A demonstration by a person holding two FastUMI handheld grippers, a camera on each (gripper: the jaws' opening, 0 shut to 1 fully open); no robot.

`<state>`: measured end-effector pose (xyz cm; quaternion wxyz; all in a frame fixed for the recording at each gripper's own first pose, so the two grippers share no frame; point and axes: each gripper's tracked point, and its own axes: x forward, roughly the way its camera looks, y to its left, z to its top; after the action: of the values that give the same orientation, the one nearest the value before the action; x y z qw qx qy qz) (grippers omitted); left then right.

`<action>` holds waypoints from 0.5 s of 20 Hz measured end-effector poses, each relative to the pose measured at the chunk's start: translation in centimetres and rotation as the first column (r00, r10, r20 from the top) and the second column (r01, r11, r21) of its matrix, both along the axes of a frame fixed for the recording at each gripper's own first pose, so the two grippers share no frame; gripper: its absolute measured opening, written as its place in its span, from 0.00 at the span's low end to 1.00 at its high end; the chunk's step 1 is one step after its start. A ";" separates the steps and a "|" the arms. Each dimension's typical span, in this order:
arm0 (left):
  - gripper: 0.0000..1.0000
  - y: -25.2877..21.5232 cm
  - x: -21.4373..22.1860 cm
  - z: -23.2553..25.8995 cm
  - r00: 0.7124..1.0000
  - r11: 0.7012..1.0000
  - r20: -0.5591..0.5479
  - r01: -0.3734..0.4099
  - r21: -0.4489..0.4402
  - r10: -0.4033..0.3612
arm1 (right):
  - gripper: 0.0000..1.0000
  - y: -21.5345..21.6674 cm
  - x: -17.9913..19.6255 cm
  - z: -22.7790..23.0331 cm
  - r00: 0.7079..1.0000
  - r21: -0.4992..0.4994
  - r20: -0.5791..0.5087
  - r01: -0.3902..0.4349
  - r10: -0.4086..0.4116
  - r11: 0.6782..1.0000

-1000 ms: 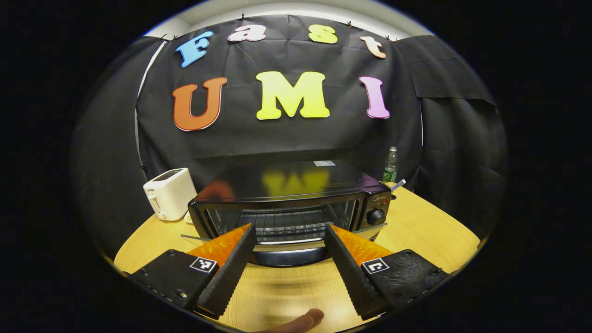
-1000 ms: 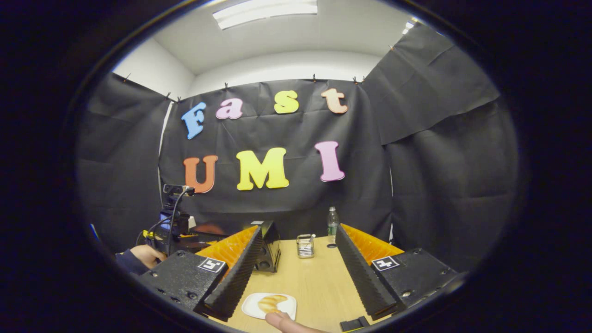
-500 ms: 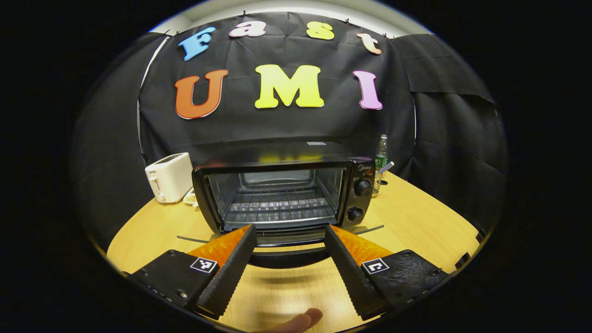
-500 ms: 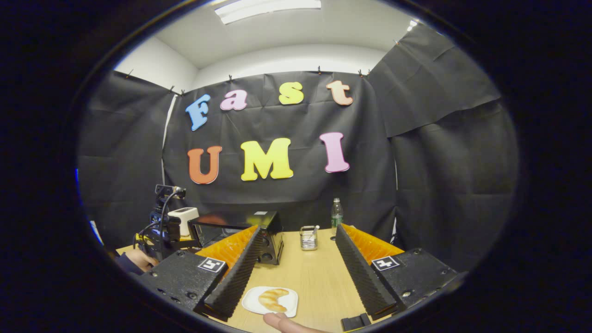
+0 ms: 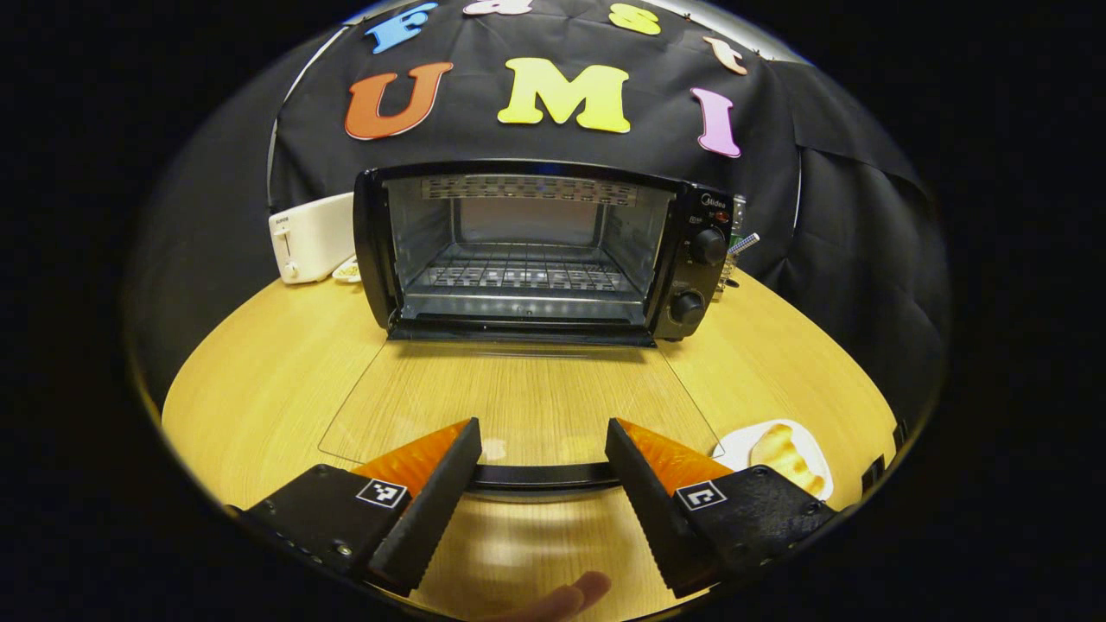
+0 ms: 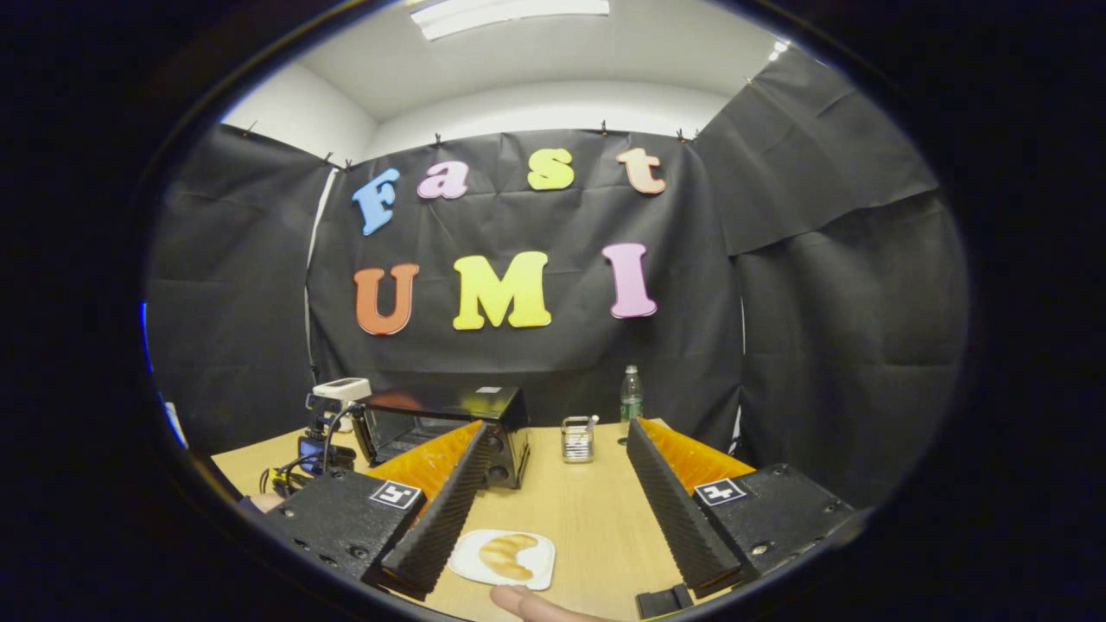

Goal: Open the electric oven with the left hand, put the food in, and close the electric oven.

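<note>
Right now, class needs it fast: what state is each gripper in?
Left gripper: open, fingers either side of the oven door handle, not pressing it.
Right gripper: open, holding nothing, above the plate with the croissant.

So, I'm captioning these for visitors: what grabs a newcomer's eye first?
The electric oven at the table's back, its glass door dropped flat toward the camera, baring the wire rack. The left tongs straddle the door's handle, open. A croissant on a white plate waits near the right tongs.
</note>
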<state>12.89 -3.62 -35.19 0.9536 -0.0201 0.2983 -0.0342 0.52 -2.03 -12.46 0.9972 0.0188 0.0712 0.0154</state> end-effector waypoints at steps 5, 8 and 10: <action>0.97 0.4 0.3 0.2 0.999 0.999 0.049 0.008 0.031 -0.010 | 0.96 0.1 0.6 -1.8 0.999 0.018 -0.034 -0.001 0.002 1.000; 0.94 1.5 -0.4 2.3 0.996 1.000 0.088 -0.019 0.002 0.019 | 0.96 0.6 1.0 -3.5 0.998 -0.002 -0.066 -0.014 0.014 1.000; 0.94 2.0 -0.9 4.9 0.991 0.999 0.129 -0.032 -0.028 0.035 | 0.96 1.1 1.2 -4.8 0.995 -0.030 -0.095 -0.029 0.026 0.999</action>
<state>11.99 -1.58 -30.27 0.9711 -0.0354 0.2350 -0.0232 1.75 -0.95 -17.27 0.9926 0.0028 0.1187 0.0269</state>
